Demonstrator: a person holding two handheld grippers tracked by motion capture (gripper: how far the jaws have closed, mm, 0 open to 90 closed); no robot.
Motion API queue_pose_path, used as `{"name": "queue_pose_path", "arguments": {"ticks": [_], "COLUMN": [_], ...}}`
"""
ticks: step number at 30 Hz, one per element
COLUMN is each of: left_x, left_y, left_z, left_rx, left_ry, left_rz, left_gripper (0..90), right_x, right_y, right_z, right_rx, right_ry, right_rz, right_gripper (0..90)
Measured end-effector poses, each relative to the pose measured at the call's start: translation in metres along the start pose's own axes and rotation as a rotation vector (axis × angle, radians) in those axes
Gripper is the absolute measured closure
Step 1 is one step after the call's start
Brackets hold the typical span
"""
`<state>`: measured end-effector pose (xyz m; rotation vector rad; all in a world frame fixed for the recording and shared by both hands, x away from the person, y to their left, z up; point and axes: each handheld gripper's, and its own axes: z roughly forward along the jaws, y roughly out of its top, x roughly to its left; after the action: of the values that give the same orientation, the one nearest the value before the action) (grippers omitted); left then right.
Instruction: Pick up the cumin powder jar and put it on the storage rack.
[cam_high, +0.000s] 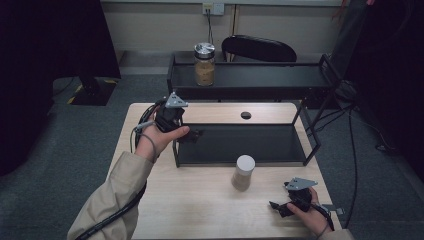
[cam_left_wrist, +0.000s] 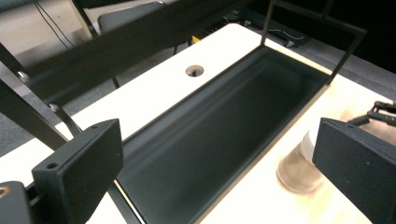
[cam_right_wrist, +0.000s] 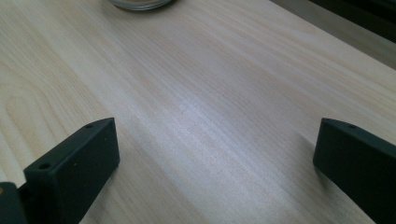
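a dark chair (cam_high: 260, 48) sits behind the table's (cam_high: 200, 205) far edge. wall socket (cam_high: 212, 8) up top with a cable hanging down, grey carpet (cam_high: 60, 145) all around.

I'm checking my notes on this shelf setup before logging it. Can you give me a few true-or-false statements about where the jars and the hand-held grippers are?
1. A jar with a metal lid stands on the upper shelf of the black rack. True.
2. The white-lidded jar sits on the lower shelf. False: it stands on the table, just in front of the rack.
3. The right hand-held gripper is shut on the white-lidded jar. False: its jaws are open over bare table, apart from the jar.
4. The left hand-held gripper is open, at the left end of the lower shelf. True.
5. The lower shelf holds nothing. True.
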<state>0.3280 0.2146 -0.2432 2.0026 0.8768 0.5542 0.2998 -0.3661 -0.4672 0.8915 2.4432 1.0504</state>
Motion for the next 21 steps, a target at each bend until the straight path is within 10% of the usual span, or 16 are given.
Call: {"name": "queue_pose_path", "arguments": {"ticks": [21], "left_x": [-0.009], "left_y": [-0.062], "left_z": [0.006], "left_rx": [0.008], "left_ry": [-0.026], "left_rz": [-0.007], "left_gripper": [1.4], "right_x": [0.0], "right_y": [0.0], "right_z": [0.0], "right_rx": [0.0], "right_ry": [-0.001], "right_rz": [0.001], "right_gripper": [0.0]}}
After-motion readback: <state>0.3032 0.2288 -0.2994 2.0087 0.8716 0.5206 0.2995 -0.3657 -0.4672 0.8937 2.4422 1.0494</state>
